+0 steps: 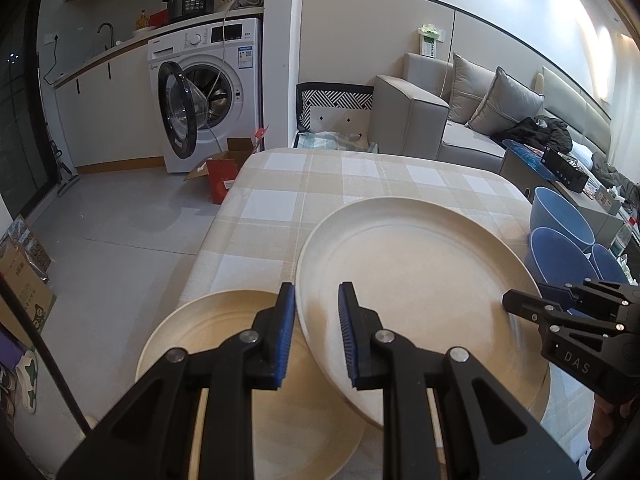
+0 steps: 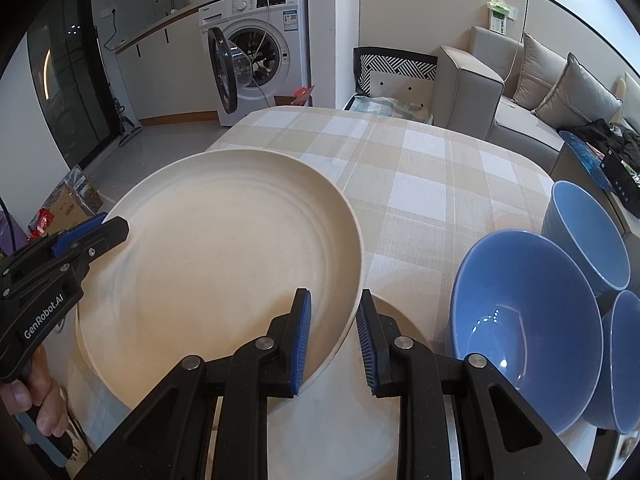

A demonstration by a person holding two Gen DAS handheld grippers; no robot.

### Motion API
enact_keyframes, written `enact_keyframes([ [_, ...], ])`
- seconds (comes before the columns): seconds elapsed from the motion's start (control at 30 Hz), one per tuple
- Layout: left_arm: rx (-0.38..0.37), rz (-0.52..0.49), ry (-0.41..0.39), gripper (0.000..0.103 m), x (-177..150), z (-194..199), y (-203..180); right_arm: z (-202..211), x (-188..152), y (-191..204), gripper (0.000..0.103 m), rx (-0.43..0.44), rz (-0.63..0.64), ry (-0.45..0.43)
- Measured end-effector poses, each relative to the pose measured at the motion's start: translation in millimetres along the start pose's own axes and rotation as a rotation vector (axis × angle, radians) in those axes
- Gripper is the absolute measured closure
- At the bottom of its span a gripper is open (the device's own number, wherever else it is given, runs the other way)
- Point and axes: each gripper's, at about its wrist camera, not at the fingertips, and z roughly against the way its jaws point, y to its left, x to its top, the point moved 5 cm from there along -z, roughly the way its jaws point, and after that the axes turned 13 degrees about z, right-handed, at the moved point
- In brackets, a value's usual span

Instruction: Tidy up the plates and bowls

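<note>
The cream plate point(image 2: 224, 256) is pinched at opposite rims by the left hand-held gripper point(image 1: 316, 332) and right hand-held gripper point(image 2: 334, 340), kept tilted above a second plate point(image 1: 224, 344), likely for stacking.

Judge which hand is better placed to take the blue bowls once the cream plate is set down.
Right, probably. The right gripper clamps the cream plate at the rim next to the blue bowls; the left gripper holds the far rim.

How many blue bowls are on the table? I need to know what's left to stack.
3, clustered at the table's right edge: the nearest, biggest-looking bowl, one behind it, and one at the far right, partly cut off. More may be hidden.
</note>
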Motion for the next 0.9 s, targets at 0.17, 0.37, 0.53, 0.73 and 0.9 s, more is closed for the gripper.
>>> enact_keyframes([
  [0.17, -0.004, -0.012, -0.003, 0.083, -5, 6, -2, 5, -11, 3, 0.08, -0.005, -0.003, -0.006],
  [0.37, -0.012, -0.019, 0.003, 0.083, -11, 10, -3, 8, -26, 5, 0.08, 0.003, -0.01, -0.006],
  [0.53, -0.016, -0.019, 0.007, 0.083, -18, 10, -4, 10, -32, 5, 0.08, -0.004, -0.009, -0.009],
  [0.73, -0.01, -0.023, 0.005, 0.083, -20, 11, -4, 13, -38, 7, 0.08, -0.002, -0.014, -0.008],
  [0.9, -0.018, -0.022, 0.014, 0.083, -25, 10, -5, 12, -44, 8, 0.08, 0.006, -0.019, -0.006],
])
